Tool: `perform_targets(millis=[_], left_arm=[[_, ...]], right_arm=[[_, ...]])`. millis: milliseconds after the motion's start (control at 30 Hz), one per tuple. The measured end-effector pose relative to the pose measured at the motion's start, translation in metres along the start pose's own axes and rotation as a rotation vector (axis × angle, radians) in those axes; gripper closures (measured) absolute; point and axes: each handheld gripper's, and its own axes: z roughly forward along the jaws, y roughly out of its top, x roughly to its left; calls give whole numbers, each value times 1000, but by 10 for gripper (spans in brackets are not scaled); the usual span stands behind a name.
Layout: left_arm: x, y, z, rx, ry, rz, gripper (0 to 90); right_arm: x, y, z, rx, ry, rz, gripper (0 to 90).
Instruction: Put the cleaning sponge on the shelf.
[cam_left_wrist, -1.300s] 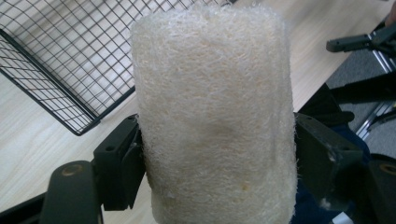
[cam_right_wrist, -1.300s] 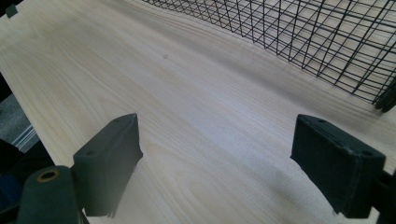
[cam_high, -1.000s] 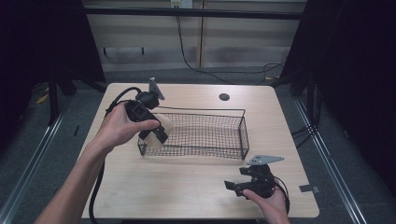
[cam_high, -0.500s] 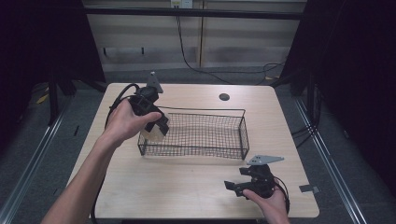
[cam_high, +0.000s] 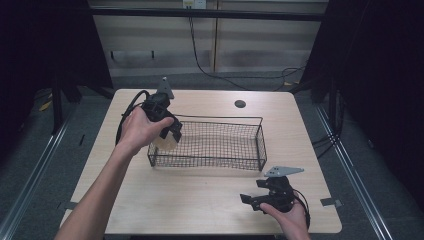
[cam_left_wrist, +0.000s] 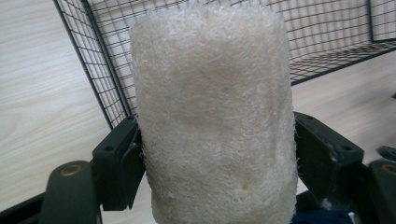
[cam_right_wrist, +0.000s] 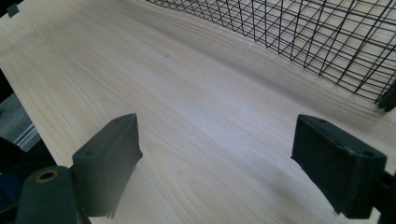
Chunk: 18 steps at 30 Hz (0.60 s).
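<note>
A cream loofah sponge (cam_left_wrist: 215, 112) stands upright between the jaws of my left gripper (cam_high: 170, 136), which is shut on it. In the high view the loofah sponge (cam_high: 165, 141) hangs over the left end of a black wire basket (cam_high: 260, 134), just inside its rim. In the left gripper view the wire basket (cam_left_wrist: 327, 37) lies behind and below the sponge. My right gripper (cam_high: 250, 200) rests low near the table's front right, open, with bare wood between its jaws. In the right gripper view, that gripper (cam_right_wrist: 215, 168) faces the wire basket (cam_right_wrist: 322, 37) across the wood.
The light wooden table (cam_high: 150, 200) has a dark round hole (cam_high: 240, 104) near its far edge. A black cable (cam_high: 131, 107) trails from the left gripper. A small grey tape piece (cam_high: 331, 202) sits at the table's right front edge.
My left gripper with the sponge first rose toward the table's far left, then came down and right over the basket's left end. The right gripper has stayed put.
</note>
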Motion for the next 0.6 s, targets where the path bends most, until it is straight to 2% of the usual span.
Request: perform_targets(millis=[33, 133, 167, 200, 367, 433, 500, 533, 600], left_arm=[[0, 1, 2, -4, 30, -14, 246], [0, 3, 6, 3, 58, -31, 247], [0, 3, 6, 3, 58, -31, 247], [0, 4, 10, 2, 65, -61, 247], [4, 7, 17, 17, 76, -72, 248], [8, 8, 22, 30, 80, -90, 248], [9, 8, 24, 29, 87, -94, 247], [10, 9, 26, 21, 90, -110, 248], [10, 10, 29, 31, 106, -106, 248]], right_arm=[[0, 0, 0, 0, 0, 0, 149], [0, 0, 0, 1, -2, 0, 145], [0, 0, 0, 2, -2, -1, 145], [0, 0, 0, 2, -2, -1, 145], [0, 0, 0, 1, -2, -1, 145], [0, 0, 0, 2, -2, -1, 145], [0, 0, 0, 2, -1, -2, 145], [0, 0, 0, 1, -1, -1, 145], [0, 0, 0, 2, -1, -1, 146]])
